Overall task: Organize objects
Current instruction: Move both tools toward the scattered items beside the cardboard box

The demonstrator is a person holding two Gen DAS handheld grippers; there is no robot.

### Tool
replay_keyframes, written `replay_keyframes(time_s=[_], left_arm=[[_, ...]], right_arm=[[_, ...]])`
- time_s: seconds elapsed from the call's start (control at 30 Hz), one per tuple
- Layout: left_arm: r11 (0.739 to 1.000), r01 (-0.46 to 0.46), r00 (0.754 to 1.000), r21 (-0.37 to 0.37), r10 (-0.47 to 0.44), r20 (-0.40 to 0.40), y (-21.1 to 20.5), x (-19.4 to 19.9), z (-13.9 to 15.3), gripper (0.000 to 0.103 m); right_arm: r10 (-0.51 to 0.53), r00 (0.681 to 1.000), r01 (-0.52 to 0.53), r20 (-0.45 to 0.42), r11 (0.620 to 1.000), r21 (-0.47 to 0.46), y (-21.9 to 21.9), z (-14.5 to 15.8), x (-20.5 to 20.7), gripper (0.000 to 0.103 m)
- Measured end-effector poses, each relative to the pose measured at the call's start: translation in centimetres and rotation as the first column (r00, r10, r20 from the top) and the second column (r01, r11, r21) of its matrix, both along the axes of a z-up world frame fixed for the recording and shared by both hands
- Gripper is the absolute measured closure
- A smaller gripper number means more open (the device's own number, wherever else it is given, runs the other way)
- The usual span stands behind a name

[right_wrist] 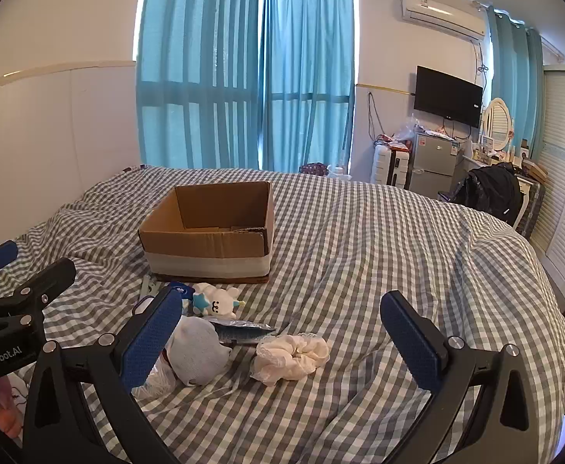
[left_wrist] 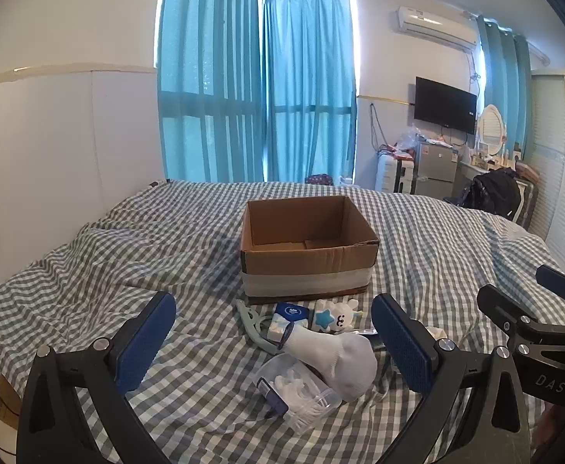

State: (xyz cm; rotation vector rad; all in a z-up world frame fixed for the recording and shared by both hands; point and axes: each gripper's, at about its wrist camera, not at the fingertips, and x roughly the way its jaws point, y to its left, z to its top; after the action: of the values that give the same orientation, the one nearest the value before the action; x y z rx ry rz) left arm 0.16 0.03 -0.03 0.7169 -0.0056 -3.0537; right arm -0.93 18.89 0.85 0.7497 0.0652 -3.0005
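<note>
- Both grippers wide, nothing held: left gripper (left_wrist: 272,342), right gripper (right_wrist: 282,332).
- Sock (left_wrist: 340,359) on bed (left_wrist: 456,232), just in front of the box (left_wrist: 305,247).
- Soft, light, prob. floppy — pinch mid-bunch.

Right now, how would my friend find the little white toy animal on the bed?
Find the open cardboard box in the middle of the checked bed. Just in front of it lies a small heap of things. The toy animal is the white plush with a smiling face and a blue star, lying beyond the plain white sock.
</note>
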Motion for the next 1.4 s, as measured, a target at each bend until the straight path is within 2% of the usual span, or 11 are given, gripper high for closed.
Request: replay_keyframes(time_s=[1.4], left_arm=[[1.0,0.0,1.0,-0.006,0.0,0.011,0.24,0.08,-0.34,0.0]], right_arm=[[0.016,1.0,-0.016,0.016,1.0,-0.004,-0.53,-0.57,-0.18,0.0]])
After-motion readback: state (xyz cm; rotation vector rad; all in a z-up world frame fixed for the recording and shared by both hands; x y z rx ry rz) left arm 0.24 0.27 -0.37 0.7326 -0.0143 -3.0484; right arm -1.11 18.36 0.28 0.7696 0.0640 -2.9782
